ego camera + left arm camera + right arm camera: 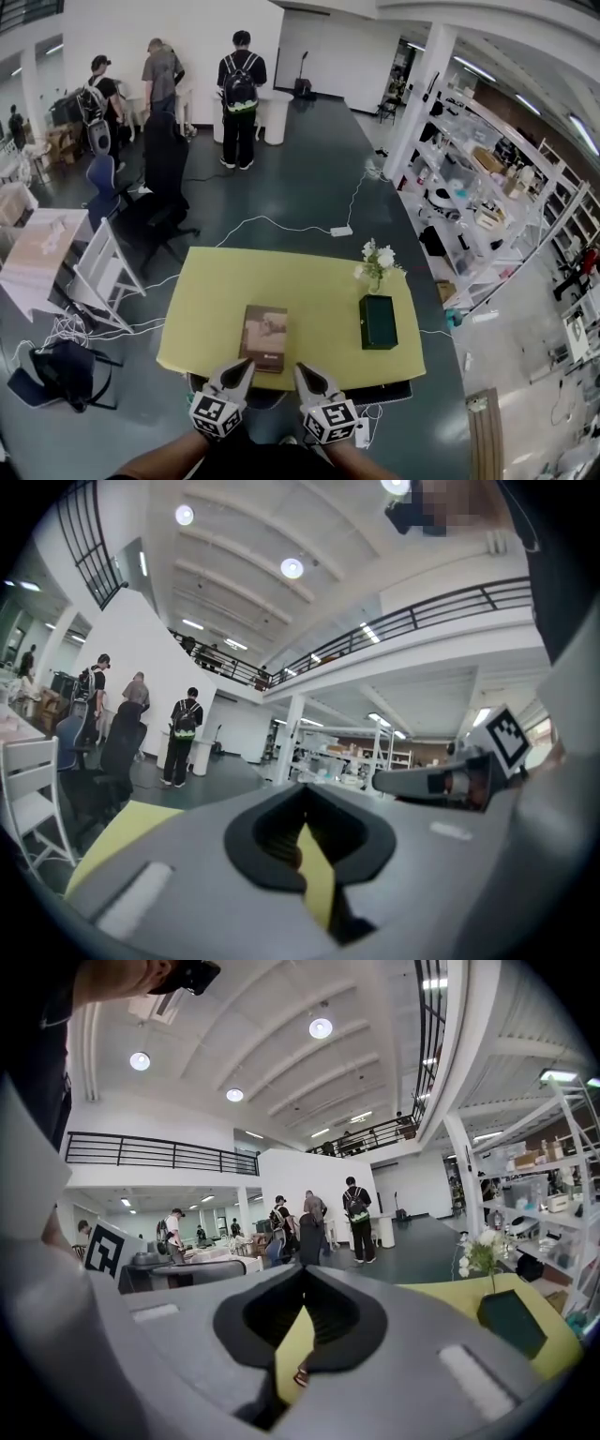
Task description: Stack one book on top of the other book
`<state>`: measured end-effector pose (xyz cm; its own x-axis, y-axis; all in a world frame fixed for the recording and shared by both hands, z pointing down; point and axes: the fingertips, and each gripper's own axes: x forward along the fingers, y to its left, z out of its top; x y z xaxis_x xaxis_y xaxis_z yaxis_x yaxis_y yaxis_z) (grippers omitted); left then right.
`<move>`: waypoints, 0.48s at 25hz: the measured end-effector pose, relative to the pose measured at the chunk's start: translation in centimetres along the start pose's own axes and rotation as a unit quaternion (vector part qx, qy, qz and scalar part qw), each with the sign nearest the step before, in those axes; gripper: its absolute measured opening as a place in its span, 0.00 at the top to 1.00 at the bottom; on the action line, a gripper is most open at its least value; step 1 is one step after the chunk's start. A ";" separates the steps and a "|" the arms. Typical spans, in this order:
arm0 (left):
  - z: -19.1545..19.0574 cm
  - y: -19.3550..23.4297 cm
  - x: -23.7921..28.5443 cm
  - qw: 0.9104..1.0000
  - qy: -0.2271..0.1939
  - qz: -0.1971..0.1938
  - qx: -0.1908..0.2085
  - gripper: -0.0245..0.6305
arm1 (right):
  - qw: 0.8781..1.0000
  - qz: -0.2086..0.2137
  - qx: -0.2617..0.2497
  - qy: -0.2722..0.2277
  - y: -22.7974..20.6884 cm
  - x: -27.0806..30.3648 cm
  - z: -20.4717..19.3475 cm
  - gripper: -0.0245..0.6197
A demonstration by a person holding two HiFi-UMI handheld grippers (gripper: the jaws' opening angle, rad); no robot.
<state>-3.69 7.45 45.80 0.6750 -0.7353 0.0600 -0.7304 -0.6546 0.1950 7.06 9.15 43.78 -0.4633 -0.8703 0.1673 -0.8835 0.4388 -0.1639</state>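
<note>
Two books lie apart on the yellow table (309, 281). The brown book (264, 337) is near the front edge, left of centre. The dark green book (378, 322) (511, 1321) lies to the right, below a small vase of white flowers (377, 263). My left gripper (244, 367) hovers at the table's front edge, its tip just over the brown book's near end, jaws shut and empty. My right gripper (304, 372) sits beside it to the right, also shut and empty. In both gripper views the jaws meet at a point, left gripper (304, 794) and right gripper (305, 1274), with the yellow table showing through.
A white chair (103, 272) and a black office chair (159, 211) stand left of the table. Cables (272, 225) run across the dark floor behind it. Shelving (478, 202) fills the right side. Three people (239, 94) stand far back.
</note>
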 end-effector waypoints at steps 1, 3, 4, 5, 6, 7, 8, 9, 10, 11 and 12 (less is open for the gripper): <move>-0.3 -0.9 -0.4 1.000 0.001 0.004 -0.002 0.95 | 1.000 0.002 0.001 0.001 -0.3 -0.9 -0.3 0.96; -0.9 -2.3 -1.0 1.000 0.006 0.013 -0.003 0.95 | 1.000 0.006 0.003 0.002 -0.7 -2.4 -0.6 0.96; -1.1 -2.7 -1.4 1.000 0.008 0.018 -0.004 0.95 | 1.000 0.008 0.004 0.002 -0.8 -3.0 -0.6 0.96; -1.2 -3.1 -1.7 1.000 0.010 0.023 -0.004 0.95 | 1.000 0.011 0.004 0.001 -0.9 -3.5 -0.6 0.96; -1.3 -3.3 -2.0 1.000 0.010 0.027 -0.004 0.95 | 1.000 0.014 0.002 0.001 -0.9 -3.9 -0.5 0.96; -1.2 -3.6 -2.2 0.999 0.010 0.031 -0.003 0.95 | 1.000 0.018 0.001 0.001 -0.9 -4.2 -0.5 0.96; -1.1 -3.8 -2.3 0.999 0.010 0.033 -0.002 0.95 | 1.000 0.022 -0.001 0.001 -0.8 -4.4 -0.4 0.96; -0.9 -4.0 -2.4 0.999 0.010 0.034 0.000 0.95 | 1.000 0.025 -0.002 0.001 -0.8 -4.5 -0.2 0.96; -0.7 -4.2 -2.4 0.999 0.011 0.032 0.003 0.95 | 1.000 0.026 -0.003 -0.001 -0.7 -4.6 -0.1 0.96; -0.6 -4.3 -2.3 0.999 0.013 0.029 0.006 0.95 | 1.000 0.025 -0.004 -0.003 -0.6 -4.7 0.1 0.96; -0.6 -4.4 -2.1 1.000 0.016 0.024 0.007 0.95 | 1.000 0.023 -0.004 -0.005 -0.6 -4.6 0.3 0.96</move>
<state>-1.87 11.96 45.43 0.6420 -0.7602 0.0993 -0.7632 -0.6215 0.1767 9.75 12.83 42.81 -0.5026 -0.8513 0.1503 -0.8618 0.4798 -0.1643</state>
